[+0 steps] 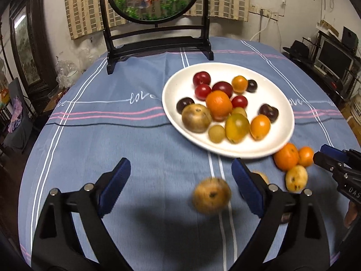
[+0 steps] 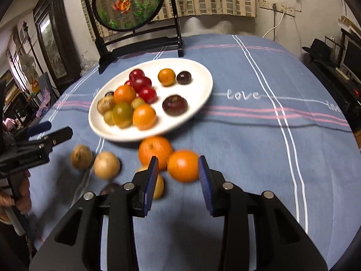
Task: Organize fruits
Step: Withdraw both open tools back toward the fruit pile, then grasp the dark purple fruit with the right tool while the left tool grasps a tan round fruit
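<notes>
Here, left gripper (image 1: 180, 187) spread wide, brown fruit (image 1: 211, 196) loose between the pads; right gripper (image 2: 178, 180) narrow around an orange (image 2: 183, 165), contact unclear; probably both meant for the plate (image 2: 203, 90) nearby

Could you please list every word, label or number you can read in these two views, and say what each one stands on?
"love": stitched in white script on the blue tablecloth, right of the white plate; it shows again left of the plate in the left wrist view.
"DAS": white letters on the right gripper body, cut off at the picture's edge.
Papers on the back wall: too small to read.
</notes>
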`<state>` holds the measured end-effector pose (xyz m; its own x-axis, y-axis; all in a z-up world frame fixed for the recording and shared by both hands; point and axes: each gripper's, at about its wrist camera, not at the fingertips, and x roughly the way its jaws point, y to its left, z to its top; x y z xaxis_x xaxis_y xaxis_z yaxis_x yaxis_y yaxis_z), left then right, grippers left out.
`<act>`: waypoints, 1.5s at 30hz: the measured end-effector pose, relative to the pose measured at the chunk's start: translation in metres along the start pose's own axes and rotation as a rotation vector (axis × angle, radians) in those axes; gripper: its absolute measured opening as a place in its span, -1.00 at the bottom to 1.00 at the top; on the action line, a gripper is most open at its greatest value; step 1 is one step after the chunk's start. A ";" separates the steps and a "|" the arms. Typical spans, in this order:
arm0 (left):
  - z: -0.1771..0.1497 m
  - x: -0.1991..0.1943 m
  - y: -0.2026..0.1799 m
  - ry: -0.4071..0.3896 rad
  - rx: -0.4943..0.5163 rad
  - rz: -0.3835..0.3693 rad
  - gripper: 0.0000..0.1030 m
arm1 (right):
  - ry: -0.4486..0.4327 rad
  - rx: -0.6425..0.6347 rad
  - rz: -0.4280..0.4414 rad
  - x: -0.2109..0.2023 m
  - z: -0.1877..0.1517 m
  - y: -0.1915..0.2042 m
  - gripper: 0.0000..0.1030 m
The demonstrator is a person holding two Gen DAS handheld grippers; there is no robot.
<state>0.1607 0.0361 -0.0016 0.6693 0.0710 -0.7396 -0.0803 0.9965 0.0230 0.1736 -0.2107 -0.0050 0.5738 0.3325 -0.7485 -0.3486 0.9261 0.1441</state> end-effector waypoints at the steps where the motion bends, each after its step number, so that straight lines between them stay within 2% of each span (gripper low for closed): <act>1: -0.004 -0.002 0.000 0.004 0.001 -0.004 0.80 | 0.001 -0.004 0.002 -0.004 -0.007 0.002 -0.27; 4: -0.016 -0.006 0.000 0.015 -0.011 -0.014 0.80 | 0.010 -0.004 0.016 -0.010 -0.021 0.004 -0.23; 5: -0.020 -0.007 0.000 0.019 -0.014 -0.017 0.81 | 0.011 -0.002 0.020 -0.012 -0.025 0.005 -0.11; 6: -0.023 -0.008 0.000 0.024 -0.016 -0.016 0.81 | 0.001 0.006 0.014 -0.016 -0.030 0.006 0.35; 7: -0.028 -0.008 0.001 0.031 -0.020 -0.015 0.81 | -0.017 0.009 0.005 -0.019 -0.033 0.006 0.38; 10: -0.039 -0.010 0.005 0.045 -0.036 -0.021 0.81 | -0.027 -0.017 0.013 -0.027 -0.043 0.010 0.38; 17: -0.068 -0.009 0.012 0.080 -0.075 -0.056 0.81 | 0.020 -0.029 0.031 -0.023 -0.058 0.021 0.38; 22: -0.077 -0.005 0.014 0.092 -0.076 -0.067 0.81 | 0.044 -0.077 0.035 -0.018 -0.062 0.039 0.38; 31: -0.080 -0.003 0.010 0.099 -0.063 -0.117 0.81 | 0.085 -0.173 -0.020 0.010 -0.052 0.070 0.39; 39: -0.081 0.000 0.018 0.116 -0.115 -0.162 0.81 | 0.123 -0.203 -0.024 0.027 -0.042 0.086 0.39; 42: -0.081 0.000 0.018 0.115 -0.114 -0.161 0.81 | 0.131 -0.229 -0.057 0.030 -0.041 0.094 0.39; 44: -0.081 -0.001 0.018 0.115 -0.115 -0.160 0.81 | 0.137 -0.235 -0.055 0.032 -0.040 0.098 0.34; 45: -0.081 -0.001 0.018 0.114 -0.116 -0.160 0.81 | 0.141 -0.239 -0.056 0.034 -0.039 0.098 0.21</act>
<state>0.0992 0.0504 -0.0550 0.5929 -0.0997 -0.7991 -0.0687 0.9824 -0.1735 0.1294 -0.1153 -0.0414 0.4938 0.2383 -0.8363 -0.4938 0.8684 -0.0441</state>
